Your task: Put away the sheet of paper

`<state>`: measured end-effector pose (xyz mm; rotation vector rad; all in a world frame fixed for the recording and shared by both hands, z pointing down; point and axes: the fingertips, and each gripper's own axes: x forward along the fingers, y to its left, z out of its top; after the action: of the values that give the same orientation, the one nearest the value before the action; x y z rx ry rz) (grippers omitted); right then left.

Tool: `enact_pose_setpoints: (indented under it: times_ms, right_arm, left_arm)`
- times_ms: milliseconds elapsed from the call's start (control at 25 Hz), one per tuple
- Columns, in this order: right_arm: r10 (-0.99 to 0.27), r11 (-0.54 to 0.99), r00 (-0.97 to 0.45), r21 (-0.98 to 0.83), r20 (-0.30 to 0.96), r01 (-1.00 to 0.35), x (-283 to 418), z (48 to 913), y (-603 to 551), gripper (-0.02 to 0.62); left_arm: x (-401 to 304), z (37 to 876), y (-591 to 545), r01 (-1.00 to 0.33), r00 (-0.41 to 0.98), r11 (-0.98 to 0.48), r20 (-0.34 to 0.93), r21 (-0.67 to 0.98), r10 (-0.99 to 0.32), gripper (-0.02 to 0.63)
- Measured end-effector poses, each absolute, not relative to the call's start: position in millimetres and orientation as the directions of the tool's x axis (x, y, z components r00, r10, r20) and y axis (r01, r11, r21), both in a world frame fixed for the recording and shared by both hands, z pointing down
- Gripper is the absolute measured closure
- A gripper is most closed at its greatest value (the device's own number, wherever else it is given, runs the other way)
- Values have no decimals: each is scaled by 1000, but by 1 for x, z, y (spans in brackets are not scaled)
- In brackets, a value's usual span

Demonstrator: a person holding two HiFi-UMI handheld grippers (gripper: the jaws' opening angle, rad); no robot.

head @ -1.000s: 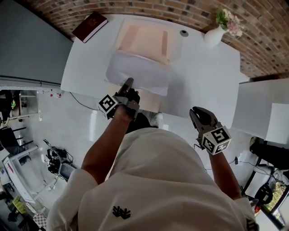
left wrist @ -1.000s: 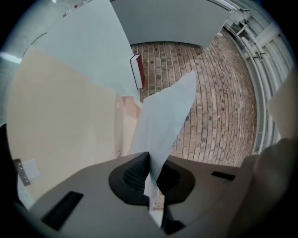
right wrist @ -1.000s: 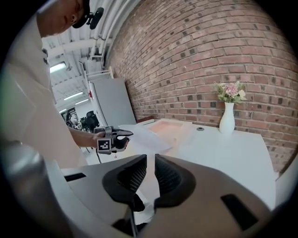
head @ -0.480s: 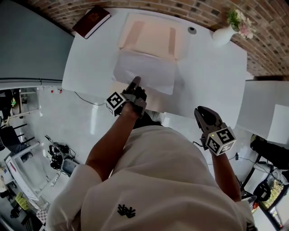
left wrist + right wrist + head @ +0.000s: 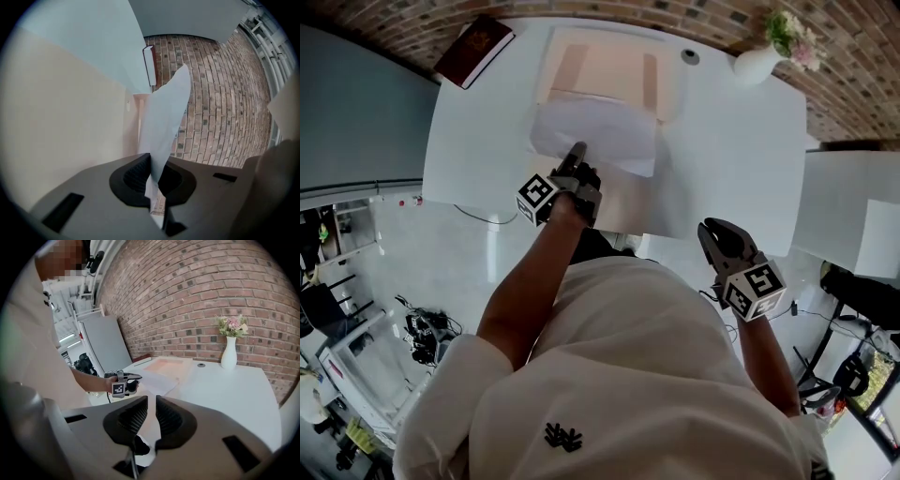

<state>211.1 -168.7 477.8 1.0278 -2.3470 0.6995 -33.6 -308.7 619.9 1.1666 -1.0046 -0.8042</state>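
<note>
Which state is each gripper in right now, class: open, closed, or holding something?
Left gripper: closed on the sheet of paper.
Right gripper: jaws slightly apart, holding nothing.

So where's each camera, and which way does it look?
Head view: on the person's head, steeply down at the table; shows arms, left gripper, right gripper.
Left gripper view: on that gripper, toward the brick wall; jaws pinch the sheet of paper.
Right gripper view: on that gripper, across the table; empty jaws show.
Shared: head and right gripper views both show the left gripper, vase.
</note>
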Motion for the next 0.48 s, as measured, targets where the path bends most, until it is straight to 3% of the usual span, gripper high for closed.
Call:
enact_pose_setpoints:
  times_ms: [480]
  right_arm:
    - [-566,505,-534,-247,628,-827,208,476,-175,518]
  left_arm:
    - [-23,640,-366,8,394,256,232,967,-889,583]
